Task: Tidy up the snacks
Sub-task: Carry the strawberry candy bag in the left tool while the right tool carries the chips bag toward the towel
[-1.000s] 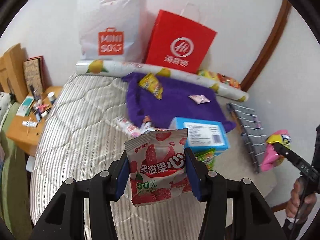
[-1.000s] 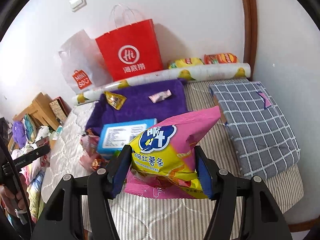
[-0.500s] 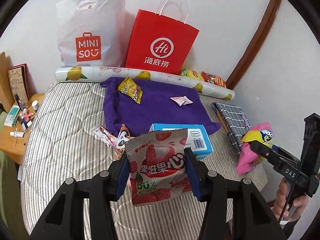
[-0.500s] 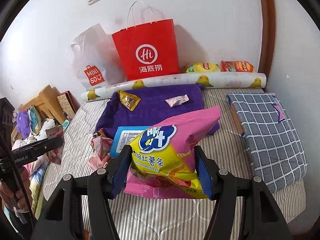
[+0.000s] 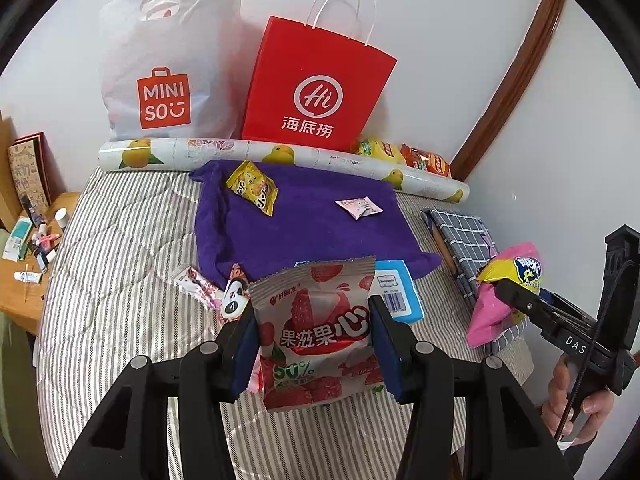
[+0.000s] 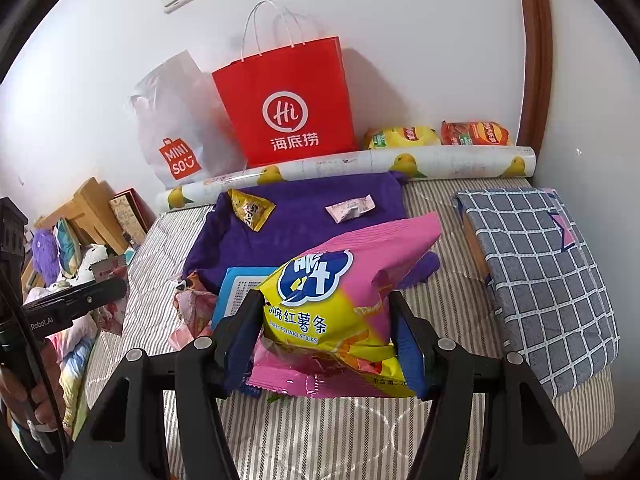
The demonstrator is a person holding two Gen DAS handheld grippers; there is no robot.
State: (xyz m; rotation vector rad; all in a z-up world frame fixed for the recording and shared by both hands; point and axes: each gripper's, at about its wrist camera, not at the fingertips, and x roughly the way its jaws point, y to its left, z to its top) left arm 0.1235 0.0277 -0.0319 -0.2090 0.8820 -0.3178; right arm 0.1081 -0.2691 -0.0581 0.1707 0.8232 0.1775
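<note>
Holding my left fingers point(image 5: 314, 344) clamped on a strawberry pouch point(image 5: 316, 332) and my right fingers point(image 6: 326, 340) clamped on a pink chip bag point(image 6: 340, 296), both before the purple towel point(image 5: 312, 228).

A strawberry snack pouch point(image 5: 316, 332) stood upright, pinched between the left tongs point(image 5: 314, 344). A pink-and-yellow sweet potato stick bag point(image 6: 340, 312) sat tilted, clamped between the right tongs point(image 6: 326, 340).

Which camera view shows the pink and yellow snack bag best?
The right wrist view: the pink and yellow snack bag fills the centre, gripped by the right gripper, label readable. The left wrist view shows it only small at the right edge, partly hidden.
</note>
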